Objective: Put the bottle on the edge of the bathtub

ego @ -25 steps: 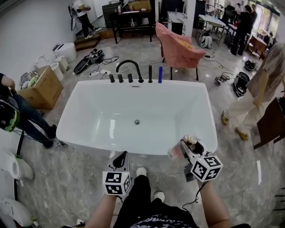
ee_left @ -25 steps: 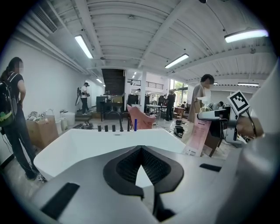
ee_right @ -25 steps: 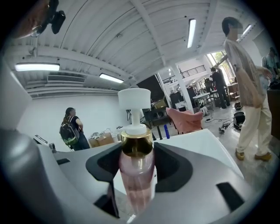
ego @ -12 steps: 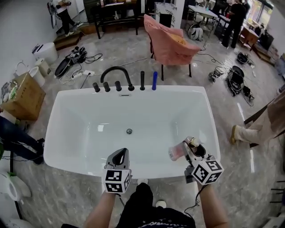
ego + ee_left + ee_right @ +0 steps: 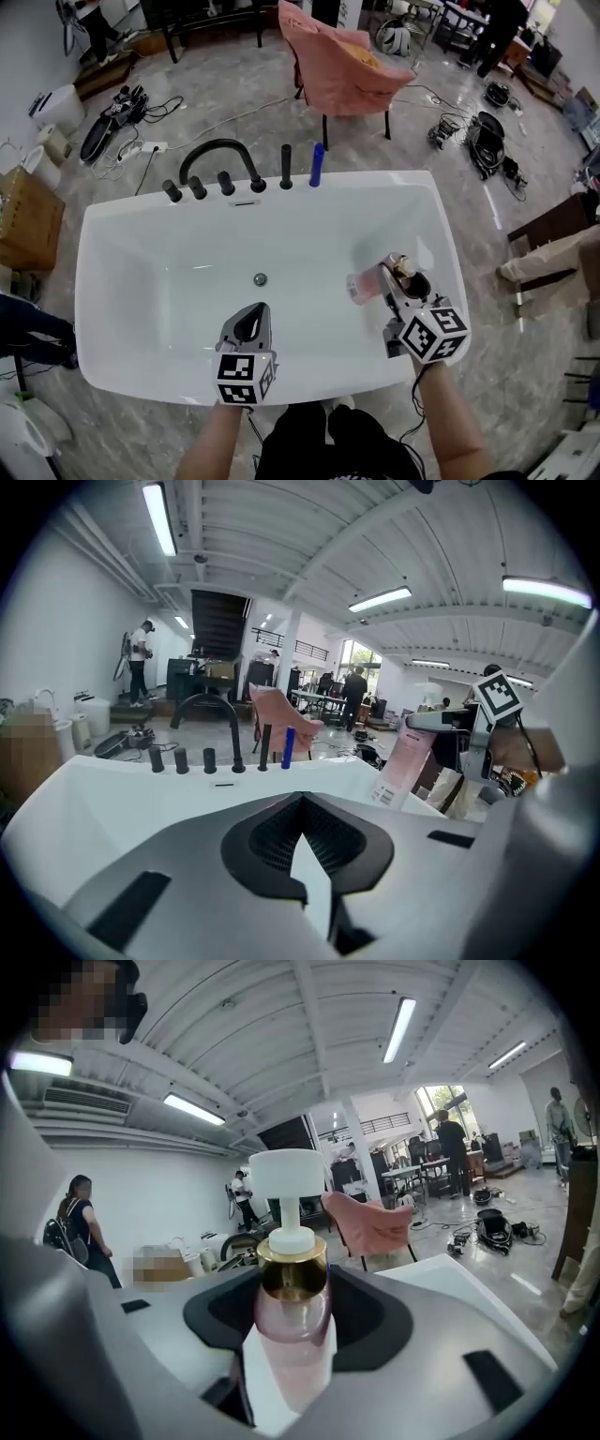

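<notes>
Right hand-held gripper [image 5: 389,286]: pinching the translucent pink pump bottle with gold collar [image 5: 291,1312].
Left hand-held gripper [image 5: 298,841]: pressed together, empty.
Bottle position: over the white bathtub [image 5: 444,246] basin, near its right rim.
Risk: narrow glossy rim; a tilted release probably topples the bottle.

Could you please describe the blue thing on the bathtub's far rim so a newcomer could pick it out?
Find the white bathtub and look at its far rim, where a black arched faucet stands in a row of fittings. It is the slim upright stick at the row's right end, the only blue one beside black neighbours.
</notes>
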Available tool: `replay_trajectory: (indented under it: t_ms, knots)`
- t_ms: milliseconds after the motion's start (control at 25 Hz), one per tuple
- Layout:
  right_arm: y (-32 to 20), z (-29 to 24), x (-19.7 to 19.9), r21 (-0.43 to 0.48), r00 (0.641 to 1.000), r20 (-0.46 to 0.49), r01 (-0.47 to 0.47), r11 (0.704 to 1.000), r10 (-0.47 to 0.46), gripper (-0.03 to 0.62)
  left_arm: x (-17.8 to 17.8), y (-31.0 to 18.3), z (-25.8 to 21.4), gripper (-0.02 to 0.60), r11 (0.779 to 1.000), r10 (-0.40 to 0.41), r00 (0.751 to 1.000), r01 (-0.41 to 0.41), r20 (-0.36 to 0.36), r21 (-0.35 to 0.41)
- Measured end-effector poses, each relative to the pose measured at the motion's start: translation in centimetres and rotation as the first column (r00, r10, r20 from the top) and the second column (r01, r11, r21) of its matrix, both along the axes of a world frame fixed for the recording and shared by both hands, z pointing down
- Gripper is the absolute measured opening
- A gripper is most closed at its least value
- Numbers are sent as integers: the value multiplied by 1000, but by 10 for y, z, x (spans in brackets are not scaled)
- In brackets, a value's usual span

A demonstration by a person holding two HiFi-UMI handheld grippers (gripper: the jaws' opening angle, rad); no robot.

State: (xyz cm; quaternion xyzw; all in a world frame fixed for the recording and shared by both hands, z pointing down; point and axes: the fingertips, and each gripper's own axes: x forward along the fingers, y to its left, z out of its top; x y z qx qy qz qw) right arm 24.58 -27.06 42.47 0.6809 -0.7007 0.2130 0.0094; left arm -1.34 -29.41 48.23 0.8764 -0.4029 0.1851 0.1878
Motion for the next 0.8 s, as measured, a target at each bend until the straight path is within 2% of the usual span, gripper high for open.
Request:
replay_trajectory:
  t_ms: [560, 800]
  knots:
    - [-144, 51, 65, 14, 999, -52, 4, 1000, -3, 221, 46, -74, 46, 15, 999, -35, 999, 35, 12, 28]
    - [-194, 75, 88, 16, 997, -72, 20, 1000, -18, 221, 66, -100, 54, 15, 996, -32, 999, 30, 23, 79]
